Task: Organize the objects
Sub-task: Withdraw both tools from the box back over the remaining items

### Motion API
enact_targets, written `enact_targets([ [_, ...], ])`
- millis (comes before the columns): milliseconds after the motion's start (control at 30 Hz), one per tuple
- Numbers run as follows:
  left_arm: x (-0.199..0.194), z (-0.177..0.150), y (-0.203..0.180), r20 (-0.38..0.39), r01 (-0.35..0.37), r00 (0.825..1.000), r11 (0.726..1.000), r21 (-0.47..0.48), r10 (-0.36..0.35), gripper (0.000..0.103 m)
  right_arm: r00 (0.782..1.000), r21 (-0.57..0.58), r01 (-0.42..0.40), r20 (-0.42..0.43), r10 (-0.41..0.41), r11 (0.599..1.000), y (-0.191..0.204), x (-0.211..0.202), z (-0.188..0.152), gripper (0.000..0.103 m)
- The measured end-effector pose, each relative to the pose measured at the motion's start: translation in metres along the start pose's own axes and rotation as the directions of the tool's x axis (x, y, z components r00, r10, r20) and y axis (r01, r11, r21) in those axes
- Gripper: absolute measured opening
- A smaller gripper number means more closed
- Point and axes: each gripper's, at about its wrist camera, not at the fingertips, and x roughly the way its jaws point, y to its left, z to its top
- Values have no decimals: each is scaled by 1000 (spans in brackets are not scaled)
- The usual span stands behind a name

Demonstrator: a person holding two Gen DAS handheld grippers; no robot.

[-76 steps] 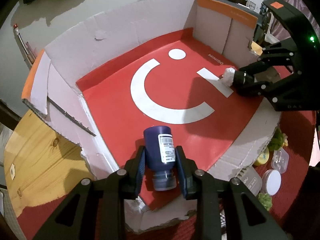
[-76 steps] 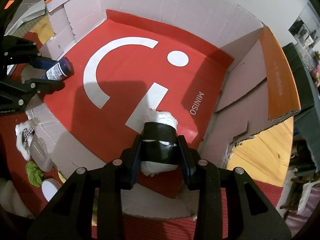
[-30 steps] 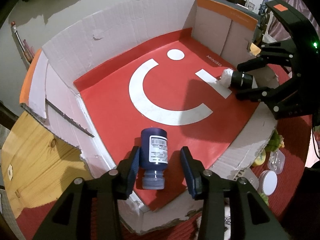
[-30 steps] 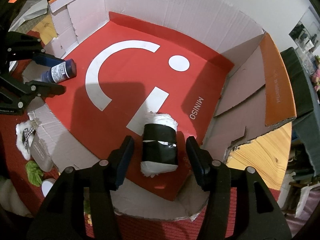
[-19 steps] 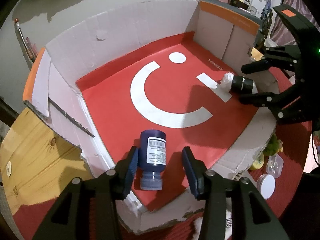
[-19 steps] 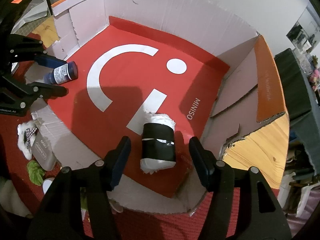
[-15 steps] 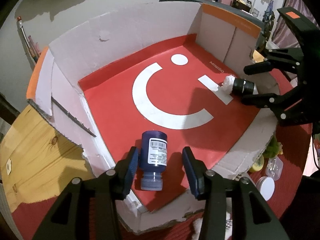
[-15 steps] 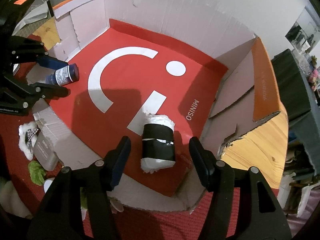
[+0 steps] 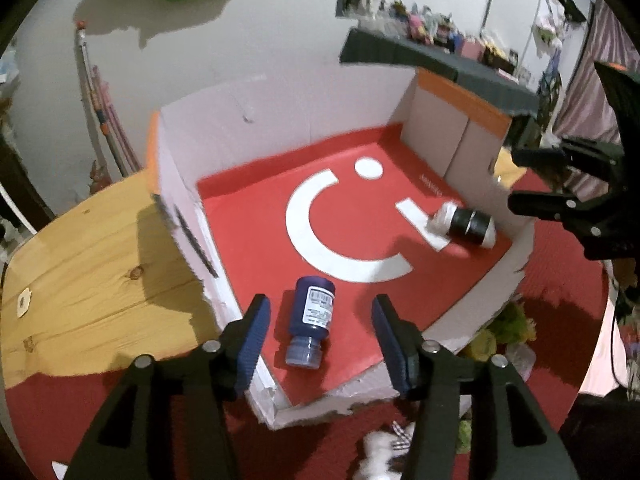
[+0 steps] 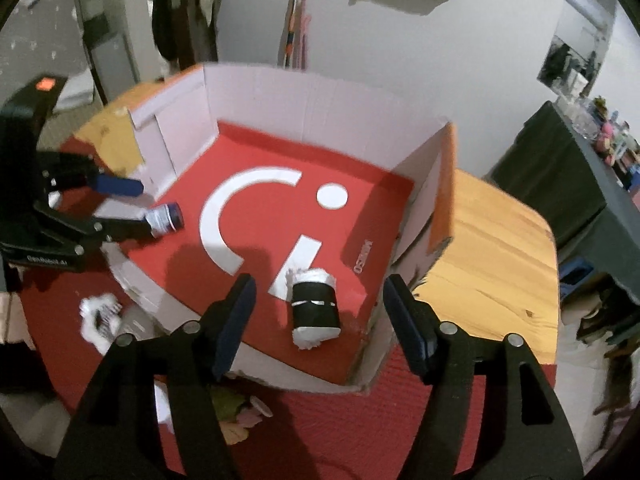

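**Both items dropped in the box, tools letting go**

The blue bottle (image 9: 313, 319) lies on its side near the box's (image 9: 280, 128) front left corner, the black-and-white roll (image 10: 315, 306) by its front right corner. The left tool (image 9: 318, 334) and right tool (image 10: 318, 314) are both opening, pads clear, nothing gripped. Next, I judge, each must fetch another item from the red cloth (image 10: 332, 432) on the table in front; those are too blurred to name.

A wooden table (image 9: 92, 264) carries a red cloth (image 10: 340, 432) and cardboard box (image 9: 280, 120).
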Motion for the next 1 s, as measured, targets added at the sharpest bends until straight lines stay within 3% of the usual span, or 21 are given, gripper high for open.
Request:
enact_targets([
  [367, -58, -12, -16, 193, -40, 980, 998, -47, 48, 73, 981, 69, 29, 190, -41, 997, 9, -57, -14, 80],
  [700, -104, -42, -38, 351, -103, 928, 991, -85, 126, 90, 949, 155, 9, 310, -57, 988, 23, -102, -52, 87],
  [833, -114, -57, -46, 387, -118, 910, 988, -102, 149, 95, 936, 164, 52, 337, -106, 985, 34, -109, -67, 94],
  [1000, -122, -75, -51, 413, -136, 892, 981, -138, 182, 100, 921, 171, 84, 362, -142, 982, 50, -113, -85, 94],
])
